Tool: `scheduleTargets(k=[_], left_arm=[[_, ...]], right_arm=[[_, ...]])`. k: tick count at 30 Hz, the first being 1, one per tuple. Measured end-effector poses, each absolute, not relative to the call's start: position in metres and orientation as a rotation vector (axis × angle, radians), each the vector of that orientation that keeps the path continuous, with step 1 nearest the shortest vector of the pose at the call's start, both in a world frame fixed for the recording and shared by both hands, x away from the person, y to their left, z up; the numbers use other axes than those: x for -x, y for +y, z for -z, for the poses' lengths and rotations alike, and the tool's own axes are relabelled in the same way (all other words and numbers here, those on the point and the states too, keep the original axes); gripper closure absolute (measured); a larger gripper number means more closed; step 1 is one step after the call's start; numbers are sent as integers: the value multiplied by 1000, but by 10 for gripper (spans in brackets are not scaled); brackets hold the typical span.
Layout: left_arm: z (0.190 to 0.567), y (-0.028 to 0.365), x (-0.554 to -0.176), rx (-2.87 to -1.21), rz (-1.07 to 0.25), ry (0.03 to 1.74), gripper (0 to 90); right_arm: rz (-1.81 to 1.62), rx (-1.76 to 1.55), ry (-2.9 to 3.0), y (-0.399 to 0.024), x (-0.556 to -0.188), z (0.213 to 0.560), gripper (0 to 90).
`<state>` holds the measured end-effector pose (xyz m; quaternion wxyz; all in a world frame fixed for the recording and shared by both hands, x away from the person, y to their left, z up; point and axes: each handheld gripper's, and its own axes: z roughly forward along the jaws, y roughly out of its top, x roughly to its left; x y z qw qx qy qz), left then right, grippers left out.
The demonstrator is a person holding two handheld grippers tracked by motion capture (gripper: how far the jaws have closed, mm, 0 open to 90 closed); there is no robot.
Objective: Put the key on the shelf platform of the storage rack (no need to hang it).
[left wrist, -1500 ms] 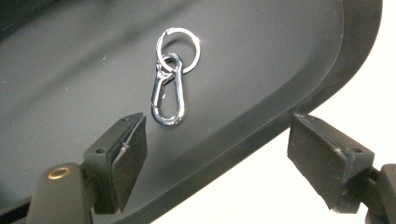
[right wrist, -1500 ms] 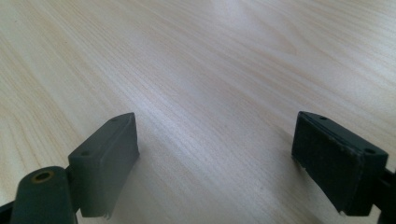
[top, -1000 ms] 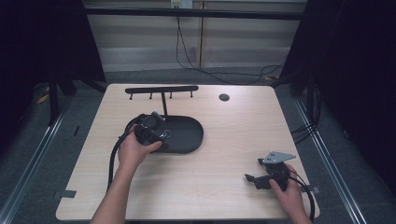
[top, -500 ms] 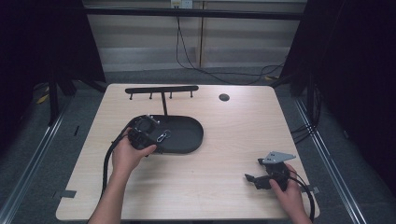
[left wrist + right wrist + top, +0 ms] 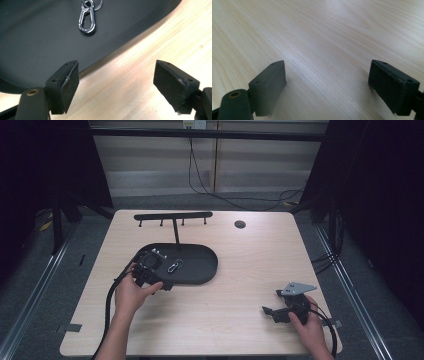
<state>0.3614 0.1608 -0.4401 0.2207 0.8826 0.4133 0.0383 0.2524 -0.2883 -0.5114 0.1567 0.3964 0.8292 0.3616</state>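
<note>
Left gripper (image 5: 116, 83): jaws wide apart, empty, over tray edge.
Right gripper (image 5: 327, 87): jaws wide apart, empty, above bare worktop (image 5: 250, 290).
Carabiner clip (image 5: 86, 20): flat on black tray (image 5: 200, 265), just ahead of left gripper.

In the left gripper view, the silver snap hook (image 5: 86, 21) lies on the black oval tray (image 5: 37, 45), and the top edge of the picture cuts off the ring linked to it. The tray itself runs out of the picture at the top and left. In the high view the same hook (image 5: 173, 267) is too small to make out its clasp. The person's left hand (image 5: 131, 292) covers much of the left gripper (image 5: 150, 276), so its jaws are hard to read there. The right hand (image 5: 310, 325) hides the handle of the right gripper (image 5: 272, 312). Both forearms are cut off at the bottom edge.
</note>
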Motion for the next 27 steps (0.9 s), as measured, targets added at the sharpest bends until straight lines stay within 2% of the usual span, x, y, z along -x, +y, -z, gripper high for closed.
scheduleTargets(k=[27], left_arm=[[450, 177, -340, -2424, -108, 1135, 209]], right_arm=[[-1035, -1135, 2373, -288, -252, 511, 139]])
